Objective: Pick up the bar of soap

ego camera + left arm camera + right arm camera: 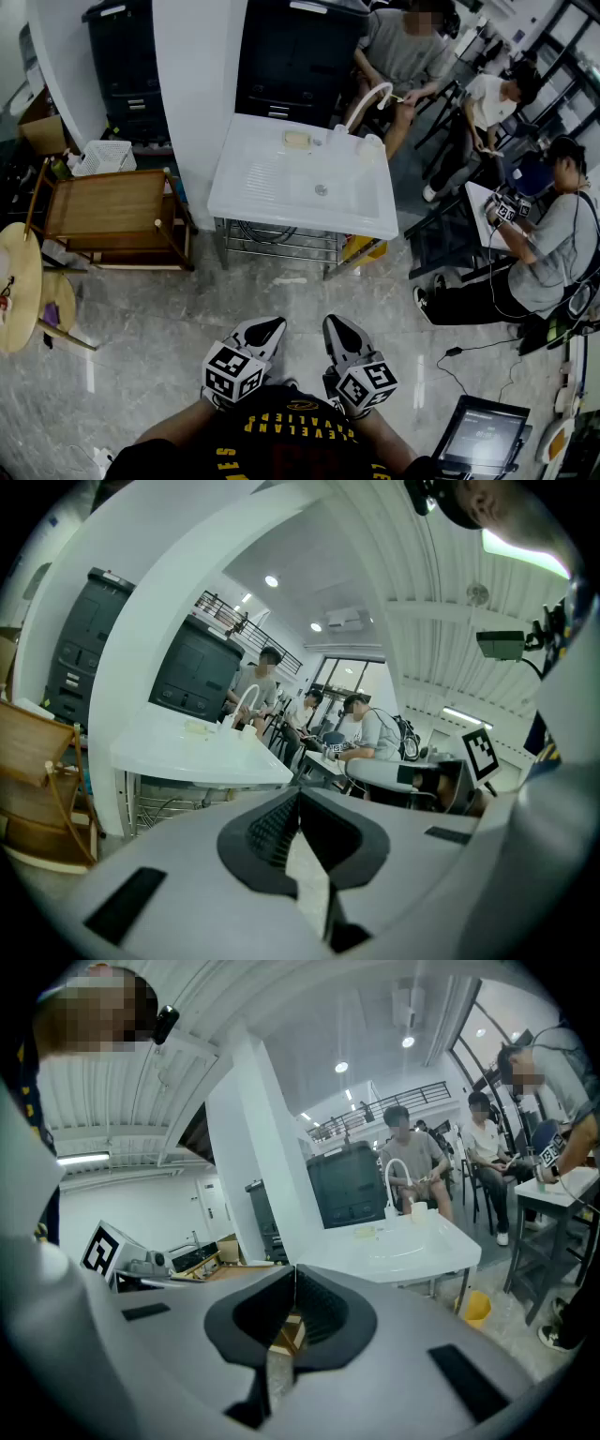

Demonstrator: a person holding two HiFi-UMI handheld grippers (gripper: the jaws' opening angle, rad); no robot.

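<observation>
While the left hand-held gripper (272,328) and right hand-held gripper (335,326) are closed, empty, soap (297,139) lies on the sink (267,192).

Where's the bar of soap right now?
In the head view, upper middle: the bar of soap lies on the back ledge of the white sink unit, just left of the white faucet.

A white desk (281,202) with a sunken basin stands on the marble floor (187,328), and a curved white faucet (367,101) rises at its far edge. A wooden cart (108,211) stands just left of it. A black cabinet (295,56) is behind. A person in grey (548,248) sits well to the right.
</observation>
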